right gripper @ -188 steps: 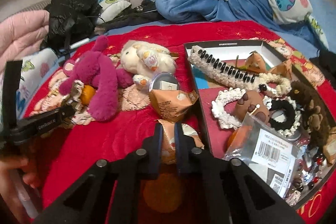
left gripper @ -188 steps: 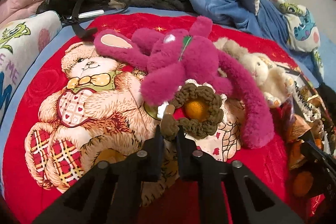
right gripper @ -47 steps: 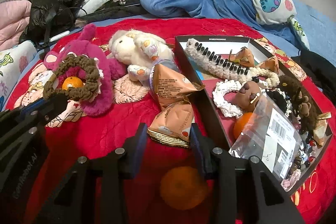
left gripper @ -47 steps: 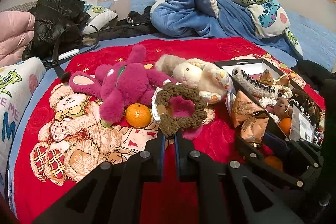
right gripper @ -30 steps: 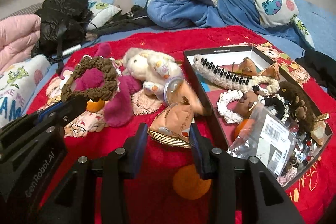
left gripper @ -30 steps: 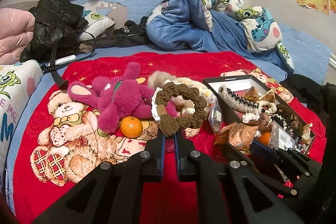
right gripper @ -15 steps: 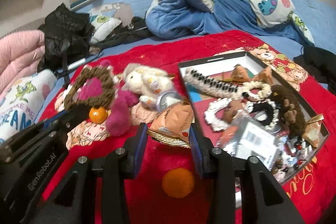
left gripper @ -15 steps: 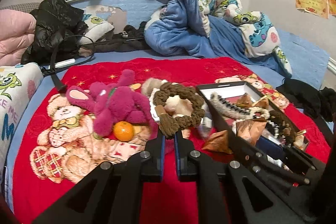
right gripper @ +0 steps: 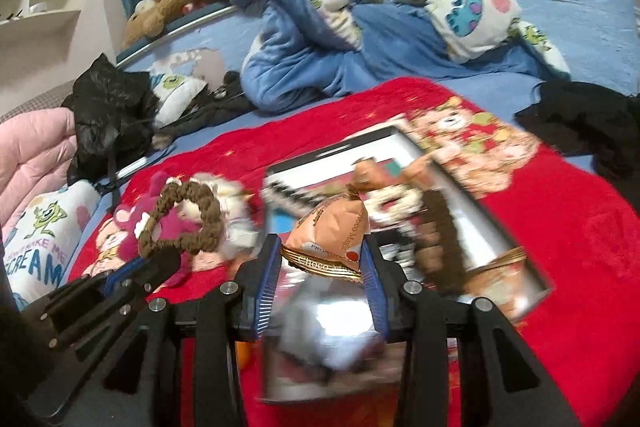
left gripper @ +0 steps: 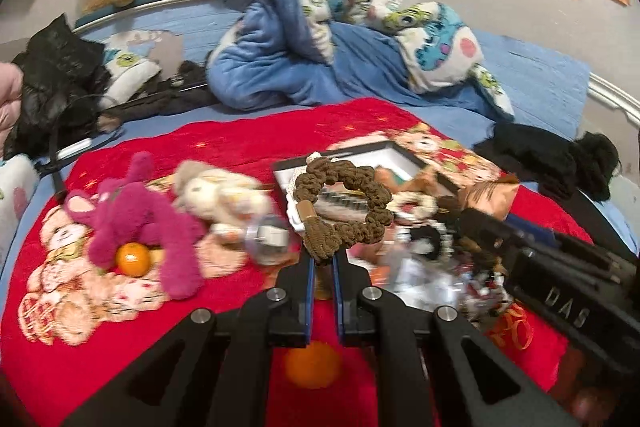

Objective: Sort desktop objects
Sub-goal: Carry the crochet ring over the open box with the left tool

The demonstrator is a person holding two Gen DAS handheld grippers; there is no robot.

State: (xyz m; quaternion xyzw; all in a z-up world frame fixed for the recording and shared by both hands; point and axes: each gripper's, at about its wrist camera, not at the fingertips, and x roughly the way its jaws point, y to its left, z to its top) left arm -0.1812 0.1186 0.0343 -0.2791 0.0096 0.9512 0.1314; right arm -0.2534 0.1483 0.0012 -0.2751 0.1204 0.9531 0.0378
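Observation:
My left gripper [left gripper: 322,257] is shut on a brown knitted scrunchie [left gripper: 344,203] and holds it in the air over the near left edge of the black box [left gripper: 384,151]. My right gripper [right gripper: 322,253] is shut on an orange snack packet [right gripper: 332,235] and holds it above the box [right gripper: 460,187], which is full of hair ties and clips. The scrunchie [right gripper: 182,219] and the left gripper [right gripper: 120,287] also show at the left of the right wrist view. The right gripper body [left gripper: 560,291] shows at the right of the left wrist view.
A magenta plush rabbit [left gripper: 136,223], a cream plush [left gripper: 216,199] and an orange [left gripper: 134,259] lie on the red blanket [left gripper: 240,143] to the left of the box. Another orange [left gripper: 312,367] lies under my left gripper. A blue quilt [left gripper: 320,39] is heaped behind.
Both grippers have risen and swung right toward the box, carrying the scrunchie and the snack packet. The box now lies beneath both held objects.

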